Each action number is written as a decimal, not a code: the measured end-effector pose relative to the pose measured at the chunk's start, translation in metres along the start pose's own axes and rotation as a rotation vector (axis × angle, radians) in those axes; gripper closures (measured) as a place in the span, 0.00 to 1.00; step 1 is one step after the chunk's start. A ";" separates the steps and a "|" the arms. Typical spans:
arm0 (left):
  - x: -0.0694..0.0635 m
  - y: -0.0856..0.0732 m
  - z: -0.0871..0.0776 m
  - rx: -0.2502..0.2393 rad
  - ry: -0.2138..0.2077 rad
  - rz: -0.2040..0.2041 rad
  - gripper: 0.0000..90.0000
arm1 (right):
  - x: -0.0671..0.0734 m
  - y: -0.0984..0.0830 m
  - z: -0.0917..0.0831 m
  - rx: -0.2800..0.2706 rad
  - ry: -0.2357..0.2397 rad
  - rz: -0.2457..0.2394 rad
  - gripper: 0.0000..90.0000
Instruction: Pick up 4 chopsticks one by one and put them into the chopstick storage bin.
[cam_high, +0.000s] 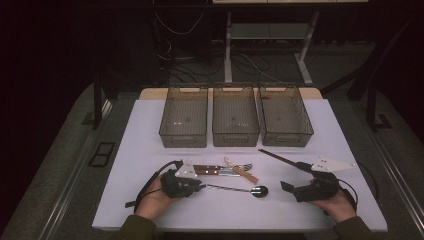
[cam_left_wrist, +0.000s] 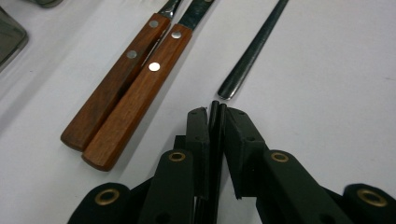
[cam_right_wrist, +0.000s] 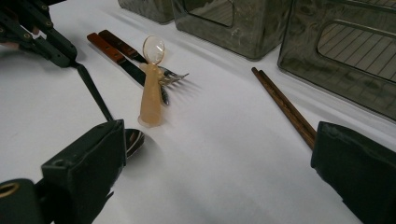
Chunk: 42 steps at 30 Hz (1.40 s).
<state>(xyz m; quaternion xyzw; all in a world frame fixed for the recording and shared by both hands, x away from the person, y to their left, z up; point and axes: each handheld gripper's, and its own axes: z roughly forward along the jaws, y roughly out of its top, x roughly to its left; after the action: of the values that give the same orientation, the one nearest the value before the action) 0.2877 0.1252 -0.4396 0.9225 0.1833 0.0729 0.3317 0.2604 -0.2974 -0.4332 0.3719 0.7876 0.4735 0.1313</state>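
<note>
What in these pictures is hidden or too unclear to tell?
- Spoon: high view, the handle's end lies under the left claw.
- Chopsticks: right claw view, their near ends pass behind the right claw's own jaw.
- Knife and fork: left claw view, blade and tines cut off by the top edge.
- Bins: high view, too dim to tell the contents.

Three bins stand side by side along the table's far edge. Before the middle bin, two knives lie together, parallel to that edge, with a fork at their right end and a small spoon lying across them. A long spoon lies nearer the front edge, just before the knives. Chopsticks lie before the right bin, slanting towards the right edge.
</note>
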 end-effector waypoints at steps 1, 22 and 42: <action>0.001 0.000 0.000 -0.001 0.003 -0.006 0.88 | 0.000 0.000 0.000 0.000 0.000 -0.001 0.04; 0.008 -0.001 -0.008 -0.062 0.035 -0.053 0.78 | 0.001 0.000 0.001 0.001 0.004 -0.004 0.04; 0.010 -0.038 -0.055 -0.178 0.068 -0.160 0.52 | 0.006 -0.006 0.008 0.028 0.029 0.005 0.04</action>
<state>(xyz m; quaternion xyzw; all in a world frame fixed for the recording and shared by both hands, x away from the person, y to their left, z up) 0.2715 0.1882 -0.4211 0.8690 0.2602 0.0934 0.4105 0.2581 -0.2892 -0.4414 0.3687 0.7949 0.4683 0.1136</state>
